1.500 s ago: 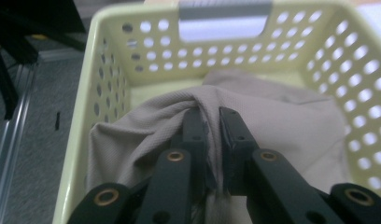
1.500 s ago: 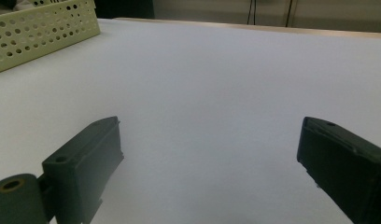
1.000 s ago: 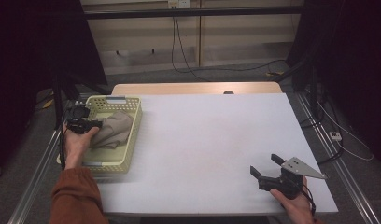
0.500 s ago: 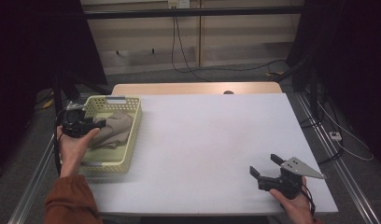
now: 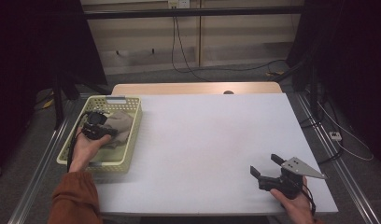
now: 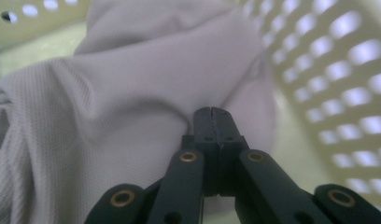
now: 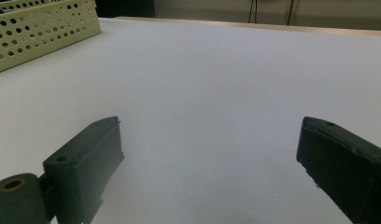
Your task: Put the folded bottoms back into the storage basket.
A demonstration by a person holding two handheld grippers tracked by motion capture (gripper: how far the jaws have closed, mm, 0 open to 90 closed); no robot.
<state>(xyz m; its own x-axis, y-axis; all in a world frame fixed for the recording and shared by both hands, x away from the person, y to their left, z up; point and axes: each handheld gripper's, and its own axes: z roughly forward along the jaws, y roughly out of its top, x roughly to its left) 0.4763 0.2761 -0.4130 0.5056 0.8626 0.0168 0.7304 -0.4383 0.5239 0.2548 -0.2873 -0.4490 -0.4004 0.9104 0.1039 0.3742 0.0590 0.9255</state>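
A pale yellow perforated basket (image 5: 134,133) stands at the table's left edge with a crumpled beige cloth (image 5: 122,122) inside. My left gripper (image 5: 113,133) reaches into the basket from the person's hand. In the left gripper view its jaws have just been closing and now meet at the tips (image 6: 212,115), pinching a thin fold of the cloth (image 6: 109,116), whose creases run to the tips. The basket wall (image 6: 338,70) rises to the right. My right gripper (image 5: 265,165) rests at the table's near right, open, with bare tabletop between its fingers (image 7: 209,154).
The white tabletop (image 5: 207,135) spreads between the basket and the right gripper. A wooden strip (image 5: 193,88) borders its far edge. Metal rails run along both sides. The basket's corner (image 7: 39,32) shows at the top left of the right gripper view.
The left hand has shifted within the basket toward the near side, and its gripper has closed onto the cloth. The right gripper has stayed where it was, still open.
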